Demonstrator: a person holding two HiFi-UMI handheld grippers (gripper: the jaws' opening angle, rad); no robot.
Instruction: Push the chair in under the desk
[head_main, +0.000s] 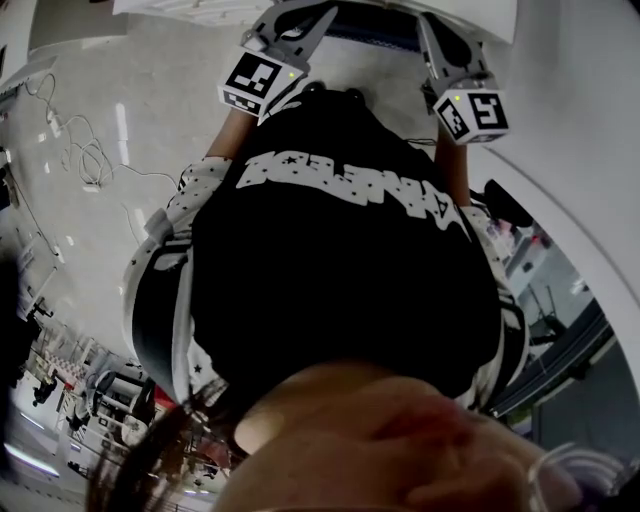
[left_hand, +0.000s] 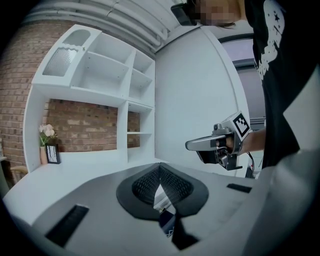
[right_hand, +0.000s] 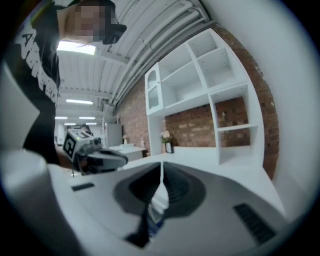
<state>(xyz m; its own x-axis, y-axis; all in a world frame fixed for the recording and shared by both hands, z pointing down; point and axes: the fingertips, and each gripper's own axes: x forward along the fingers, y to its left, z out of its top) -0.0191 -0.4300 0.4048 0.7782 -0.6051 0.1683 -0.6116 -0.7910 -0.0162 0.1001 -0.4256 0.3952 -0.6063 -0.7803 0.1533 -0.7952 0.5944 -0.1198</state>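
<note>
- Left tongs (left_hand: 160, 166) are pressed together, the ribbed dark pads (left_hand: 175, 184) meeting in a thin seam — nothing is pinched between them.
- Right tongs (right_hand: 162, 167) are likewise pressed together and empty.
- Both are held about level, side by side, in front of the person's black T-shirt with white lettering (head_main: 340, 280). Each shows in the other's view.
- Ahead lies the flat white surface (left_hand: 85, 167), carrying a white open shelf unit (left_hand: 100, 75) against a red brick wall (left_hand: 15, 100).
- Pale flowers (left_hand: 47, 131) and a small dark picture frame (left_hand: 52, 154) stand just beside each other on the surface, near the shelf unit's outer upright.
- Chair — no view shows it, so its place cannot be told.
</note>
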